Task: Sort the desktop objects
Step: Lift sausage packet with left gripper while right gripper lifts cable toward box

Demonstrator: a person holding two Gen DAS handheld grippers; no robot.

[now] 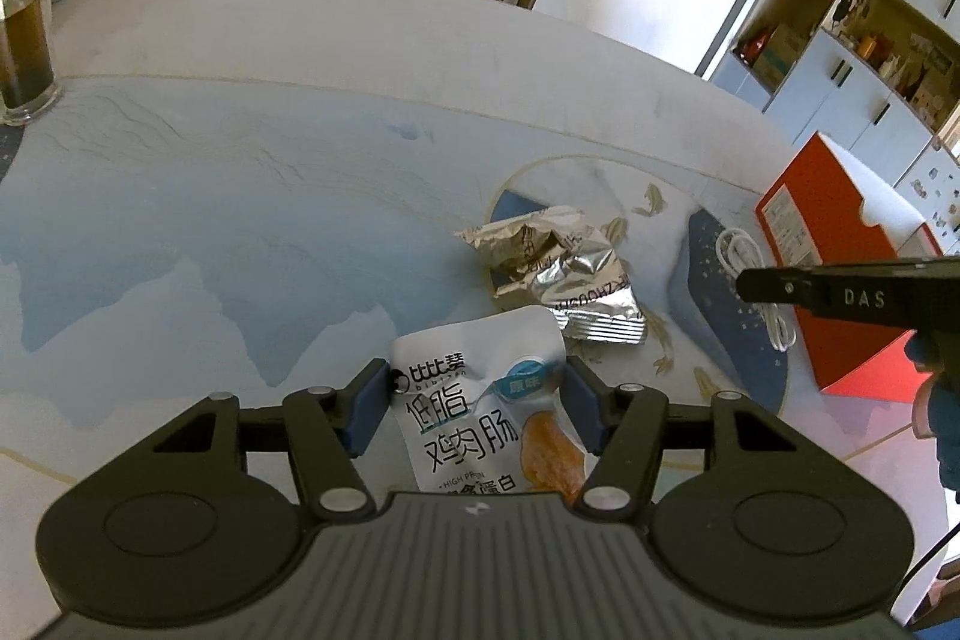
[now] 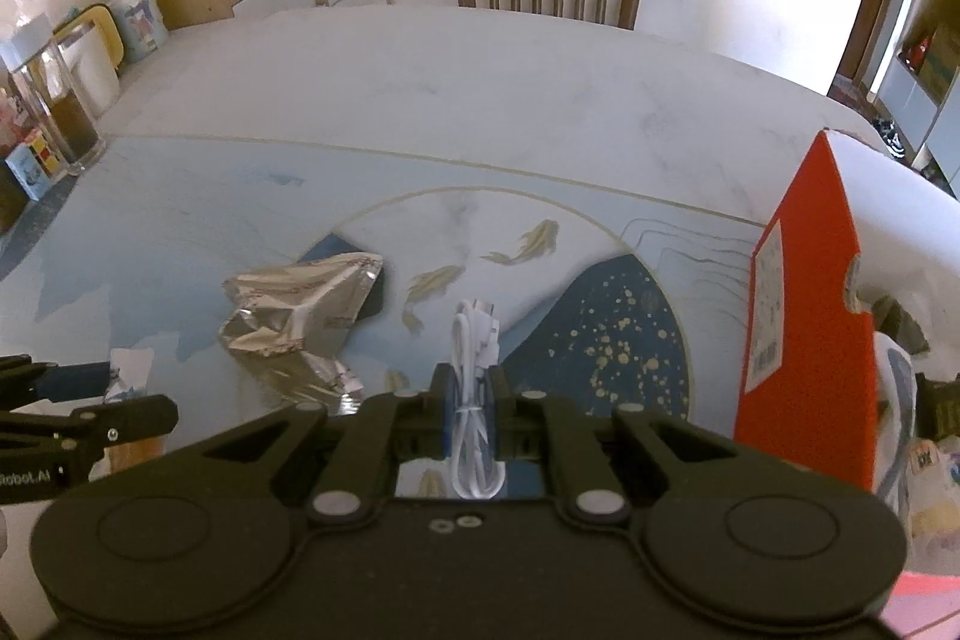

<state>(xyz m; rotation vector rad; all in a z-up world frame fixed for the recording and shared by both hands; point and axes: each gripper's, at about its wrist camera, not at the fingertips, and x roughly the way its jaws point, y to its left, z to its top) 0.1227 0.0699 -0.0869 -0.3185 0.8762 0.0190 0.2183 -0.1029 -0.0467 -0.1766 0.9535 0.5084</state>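
Holding left [image 1: 474, 403]: jaws clamped on white snack pouch [image 1: 480, 400], near foil bag [image 1: 558, 274]
Holding right [image 2: 471, 394]: jaws clamped on white cable [image 2: 471, 370], near foil bag

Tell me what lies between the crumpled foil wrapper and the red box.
The bundled white cable, shut in the right gripper, sits between the foil wrapper and red box, clearest in the right wrist view.

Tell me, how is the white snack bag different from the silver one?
The white snack bag is smooth with printed writing; the silver bag is crumpled and shiny. The white one sits between the left gripper pads; the silver one lies loose on the table. Both are snack bags.
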